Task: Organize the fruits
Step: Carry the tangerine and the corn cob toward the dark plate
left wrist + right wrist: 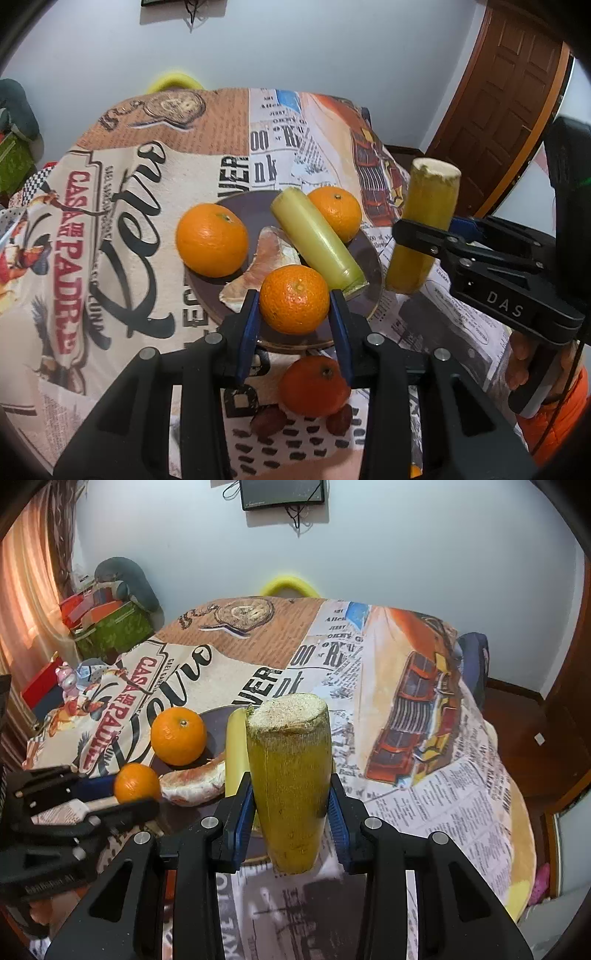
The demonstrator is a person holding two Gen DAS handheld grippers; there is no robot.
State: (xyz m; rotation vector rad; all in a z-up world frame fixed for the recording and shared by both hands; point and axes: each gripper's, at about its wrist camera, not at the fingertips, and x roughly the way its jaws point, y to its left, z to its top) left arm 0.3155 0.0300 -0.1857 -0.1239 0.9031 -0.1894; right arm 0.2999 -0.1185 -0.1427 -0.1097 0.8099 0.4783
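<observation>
My left gripper [294, 306] is shut on an orange [294, 300] and holds it over the near rim of a dark round plate [371, 254]. The plate holds two more oranges [211, 240] [335, 211], a pale green sugarcane piece [317, 242] and a pomelo segment [266, 264]. My right gripper [291, 801] is shut on an upright yellow sugarcane piece [290, 775], just right of the plate; it also shows in the left wrist view [423, 225]. The left gripper [122, 799] with its orange [136, 782] shows in the right wrist view.
The table carries a printed newspaper-pattern cloth [110, 221]. Another orange [314, 386] and two dark red dates [269, 419] lie on it below my left gripper. A brown door [509, 92] stands at the right. Boxes and clutter [107, 624] sit past the table's left edge.
</observation>
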